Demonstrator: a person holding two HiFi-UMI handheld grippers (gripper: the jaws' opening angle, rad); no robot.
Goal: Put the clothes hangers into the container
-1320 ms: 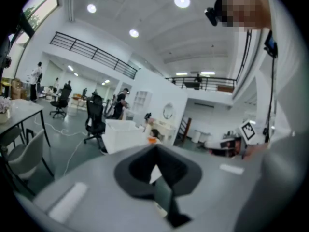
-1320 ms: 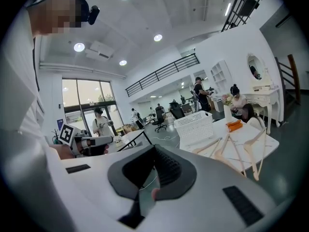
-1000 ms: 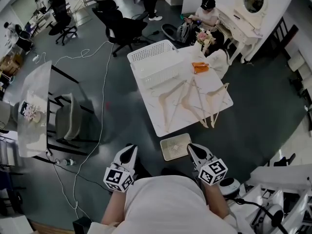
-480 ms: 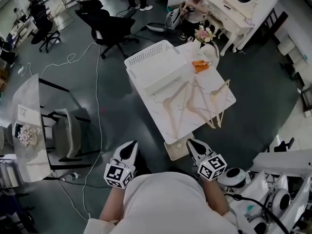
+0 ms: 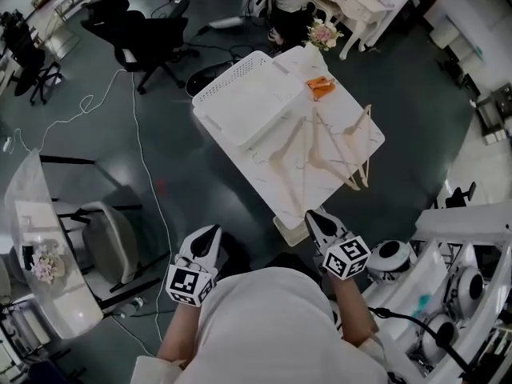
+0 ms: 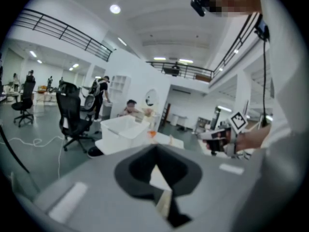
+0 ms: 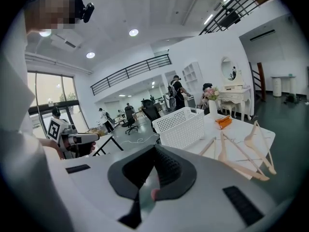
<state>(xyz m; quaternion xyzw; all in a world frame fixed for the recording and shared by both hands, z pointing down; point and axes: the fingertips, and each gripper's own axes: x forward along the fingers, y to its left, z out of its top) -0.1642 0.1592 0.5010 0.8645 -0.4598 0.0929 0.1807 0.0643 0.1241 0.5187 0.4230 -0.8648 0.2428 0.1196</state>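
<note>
Several pale wooden hangers (image 5: 324, 146) lie loose on the white table (image 5: 280, 190), next to the white perforated basket (image 5: 248, 102) at its far left end. The right gripper view shows the same hangers (image 7: 236, 151) and basket (image 7: 181, 125) ahead. My left gripper (image 5: 210, 237) is held near my body, over the floor and short of the table, shut and empty. My right gripper (image 5: 314, 217) is just off the table's near edge, also shut with nothing in it. In their own views the left gripper (image 6: 155, 153) and the right gripper (image 7: 154, 151) both have their jaws together.
An orange item (image 5: 322, 88) and a flower vase (image 5: 322, 33) sit at the table's far end. A small white perforated tray (image 5: 288, 229) lies on the floor under the near edge. Office chairs (image 5: 152, 38), a floor cable (image 5: 148, 174), a glass desk (image 5: 48, 238) and white machinery (image 5: 464, 294) surround me.
The table has come closer in the head view and its near edge now reaches my right gripper. Both grippers stay low by my body, shut.
</note>
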